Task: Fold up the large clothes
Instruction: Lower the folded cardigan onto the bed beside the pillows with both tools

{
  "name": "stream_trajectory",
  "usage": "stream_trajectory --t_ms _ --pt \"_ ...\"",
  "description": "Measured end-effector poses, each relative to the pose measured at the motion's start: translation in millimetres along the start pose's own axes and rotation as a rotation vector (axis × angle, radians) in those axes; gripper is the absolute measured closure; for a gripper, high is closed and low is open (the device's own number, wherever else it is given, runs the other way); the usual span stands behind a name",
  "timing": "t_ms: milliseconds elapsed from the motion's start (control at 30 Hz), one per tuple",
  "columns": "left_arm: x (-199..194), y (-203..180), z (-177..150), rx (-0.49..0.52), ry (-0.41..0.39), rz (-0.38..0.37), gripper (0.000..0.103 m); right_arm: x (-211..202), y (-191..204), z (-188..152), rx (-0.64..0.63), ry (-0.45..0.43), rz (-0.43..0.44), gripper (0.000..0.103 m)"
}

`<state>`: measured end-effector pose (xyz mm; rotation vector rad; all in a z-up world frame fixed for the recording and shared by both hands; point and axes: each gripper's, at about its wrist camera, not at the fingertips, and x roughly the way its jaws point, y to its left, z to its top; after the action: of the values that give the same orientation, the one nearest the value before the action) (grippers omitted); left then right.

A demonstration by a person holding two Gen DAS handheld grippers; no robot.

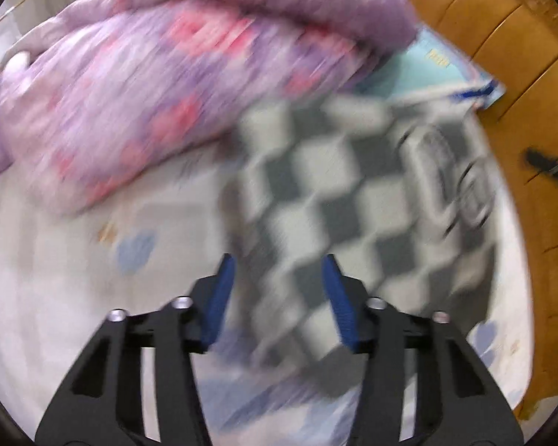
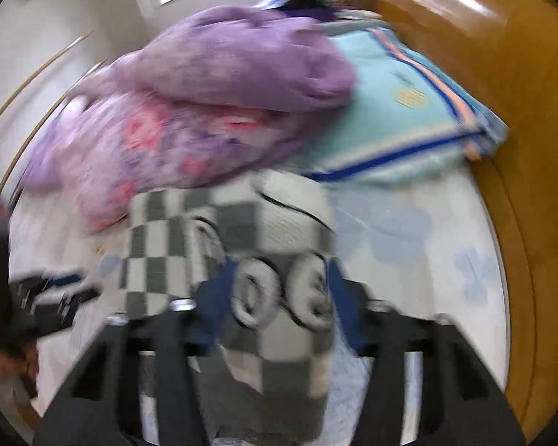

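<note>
Black gripper frames with blue pads fill the foreground of both blurred views. Between the parted pads of the left gripper (image 1: 279,286) the checkered garment (image 1: 338,200) is seen spread on the white flowered bedsheet (image 1: 55,278); no grasp can be made out. The right gripper (image 2: 279,290) is set around a fold of that garment, though whether it is pinched cannot be told. A purple quilt (image 2: 204,85) and a teal folded blanket (image 2: 401,119) are piled behind, beside a wooden headboard (image 2: 502,74).
</note>
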<state>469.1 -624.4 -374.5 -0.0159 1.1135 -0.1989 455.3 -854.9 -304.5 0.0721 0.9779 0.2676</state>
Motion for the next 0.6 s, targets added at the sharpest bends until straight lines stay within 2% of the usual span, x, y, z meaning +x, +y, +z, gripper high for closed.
stream_trajectory --t_ms 100,133,167,200,233,267,300,333,433,467,533,600 --pt "32.2 -15.8 57.2 0.047 -0.030 -0.014 0.072 37.4 7.4 30.8 -0.011 0.062 0.070 0.078" --pt "46.4 -15.0 67.6 0.035 -0.018 -0.015 0.076 61.2 10.5 34.8 -0.008 0.125 0.098 0.081" --pt "73.2 -11.7 83.0 -0.002 0.021 -0.008 0.078 82.6 6.4 38.8 -0.022 0.174 0.053 0.087" --pt "96.3 -9.8 90.9 -0.037 0.071 0.008 0.086 102.9 8.9 47.7 -0.055 0.203 -0.016 0.091" --pt "114.8 -5.2 93.8 -0.054 0.103 0.036 0.092 119.6 7.7 49.6 -0.090 0.203 -0.071 0.091" --pt "139.6 -1.8 98.2 -0.054 0.125 0.068 0.091 130.5 6.5 50.6 -0.122 0.193 -0.120 0.091" --pt "148.4 -1.8 100.9 -0.042 0.108 0.078 0.091 139.8 5.7 53.9 -0.137 0.189 -0.140 0.091" --pt "155.2 -6.5 104.5 -0.010 0.086 0.114 0.091 149.7 -2.4 59.7 -0.088 0.198 -0.132 0.091" --pt "161.8 -25.7 105.9 0.123 0.065 0.212 0.091 165.2 -26.8 71.9 0.095 0.221 -0.085 0.091" --pt "159.5 -28.0 103.9 0.145 0.062 0.227 0.091 165.7 -28.7 74.5 0.109 0.218 -0.081 0.091" --pt "143.2 -30.1 94.3 0.174 0.060 0.272 0.091 150.1 -19.1 67.1 0.052 0.195 -0.092 0.091" --pt "118.5 -28.1 74.7 0.162 0.051 0.295 0.091 125.9 -7.6 55.7 -0.020 0.170 -0.102 0.091"
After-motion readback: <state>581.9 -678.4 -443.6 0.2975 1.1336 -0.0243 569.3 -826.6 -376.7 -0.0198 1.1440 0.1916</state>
